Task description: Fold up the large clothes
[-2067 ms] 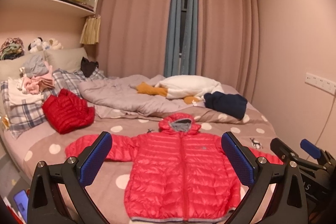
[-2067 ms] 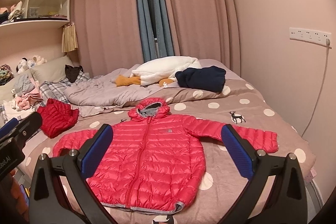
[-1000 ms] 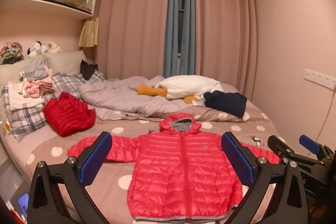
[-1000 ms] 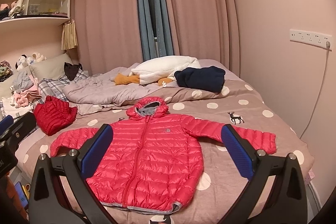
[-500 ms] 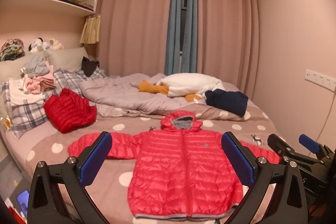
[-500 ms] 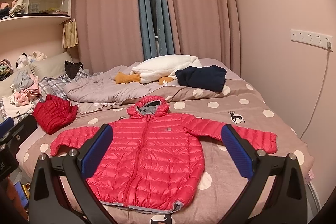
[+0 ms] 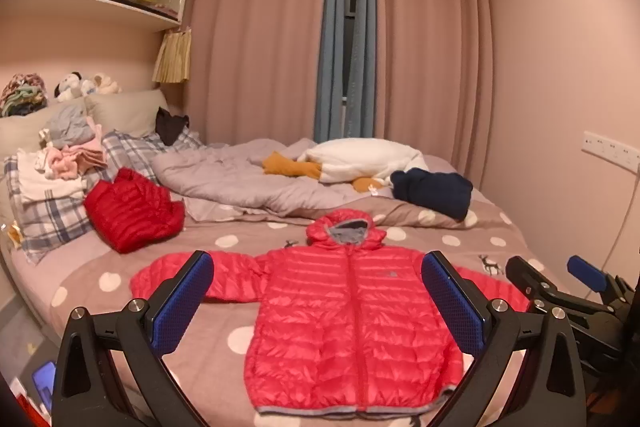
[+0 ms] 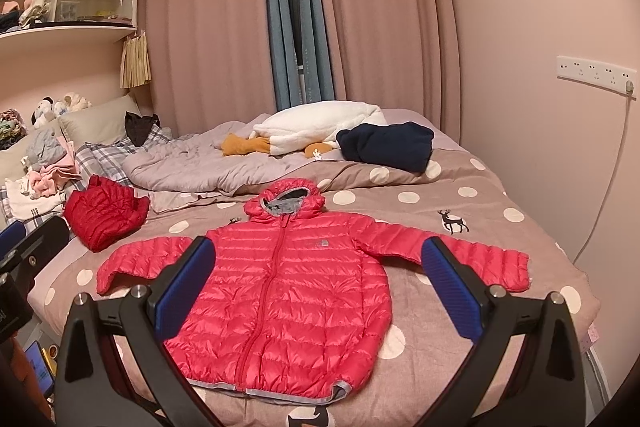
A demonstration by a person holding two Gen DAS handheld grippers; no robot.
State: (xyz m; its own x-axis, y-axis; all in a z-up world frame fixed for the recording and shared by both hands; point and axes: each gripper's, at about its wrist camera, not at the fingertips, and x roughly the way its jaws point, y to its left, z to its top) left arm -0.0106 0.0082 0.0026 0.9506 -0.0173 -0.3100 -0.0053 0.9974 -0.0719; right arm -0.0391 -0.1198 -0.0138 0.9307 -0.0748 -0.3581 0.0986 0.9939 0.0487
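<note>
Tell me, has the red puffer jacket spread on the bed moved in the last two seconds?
No. The red puffer jacket lies flat, its hood just below the grey duvet as before.

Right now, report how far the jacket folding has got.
Done: the pink-red hooded jacket lies flat on the polka-dot bedspread, zipped, front up, both sleeves spread out. A darker red jacket already sits bundled near the pillows. In hand: nothing; the left gripper and right gripper are both open, hovering above the jacket. Left: every fold, sleeves in first, then the body.
</note>
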